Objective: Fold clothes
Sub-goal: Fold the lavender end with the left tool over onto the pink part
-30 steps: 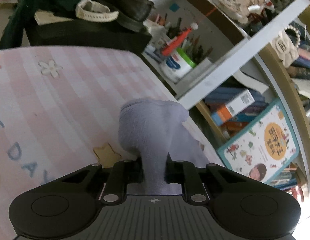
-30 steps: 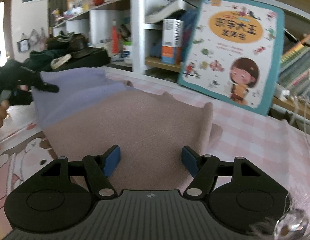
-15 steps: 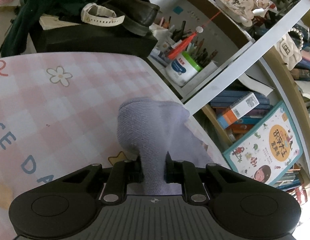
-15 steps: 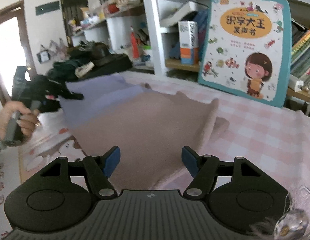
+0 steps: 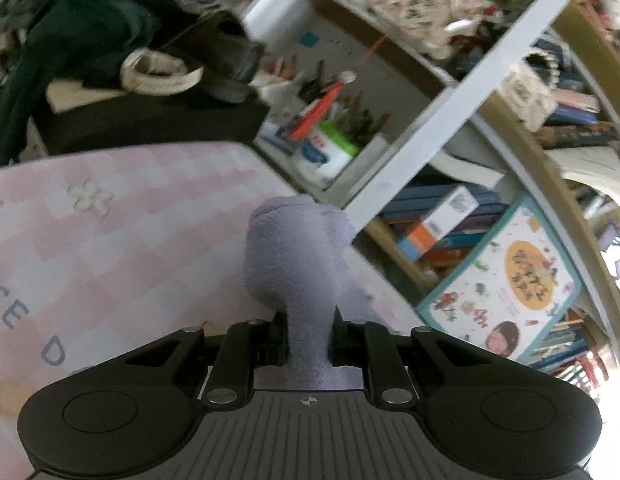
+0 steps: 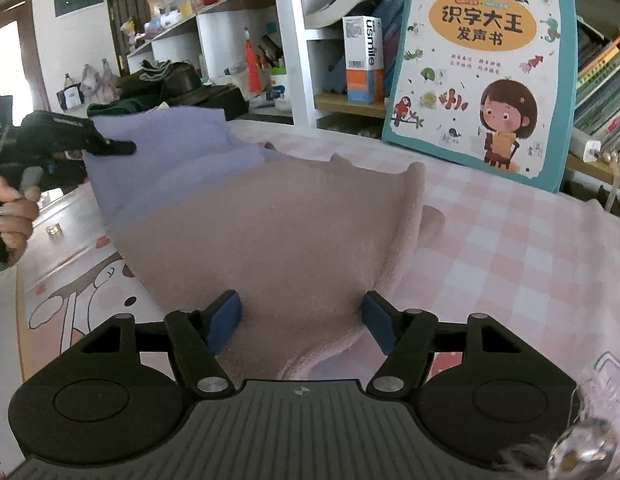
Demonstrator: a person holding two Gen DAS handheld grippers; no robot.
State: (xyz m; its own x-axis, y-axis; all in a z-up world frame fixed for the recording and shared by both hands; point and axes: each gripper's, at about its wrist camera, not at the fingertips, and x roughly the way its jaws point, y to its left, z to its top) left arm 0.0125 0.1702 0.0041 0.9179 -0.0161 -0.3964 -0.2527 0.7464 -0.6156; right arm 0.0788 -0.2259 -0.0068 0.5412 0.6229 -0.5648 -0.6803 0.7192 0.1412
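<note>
Right wrist view: right gripper (image 6: 302,322) sat spread wide, blue pads on either side of the cloth's near edge with a gap each side, nothing pinched.
Cloth near the right tool: two-tone garment (image 6: 278,240), beige part directly ahead of the open fingers, lying partly on the pink checked tablecloth (image 6: 509,264); its right edge was rolled into a thick ridge.
Cloth far end: lilac part (image 6: 166,160) was lifted off the table up and to the left of the right tool, held by the left gripper (image 6: 110,146).
Left wrist view: left gripper (image 5: 310,336) was pressed together on a bunch of lilac fabric that bulged out just ahead of the fingertips; frame was blurred.
Handling (judged): soft, light, fleecy knit; limp, sagged between held corner and table; not fragile, not slippery, likely to bunch in the jaws.
Grip spot (judged): the near beige hem between the blue pads (image 6: 226,320), taken at the corner or edge, not mid-panel, so it hangs flat.
Risk (judged): one-corner hold lets the cloth twist; the rolled right edge could fold in crooked.
Further ahead of right tool: picture book (image 6: 481,72) leaned on the bookshelf (image 6: 294,40), well apart from the cloth.
Far left: person's hand (image 6: 14,216) on the left tool's handle.
</note>
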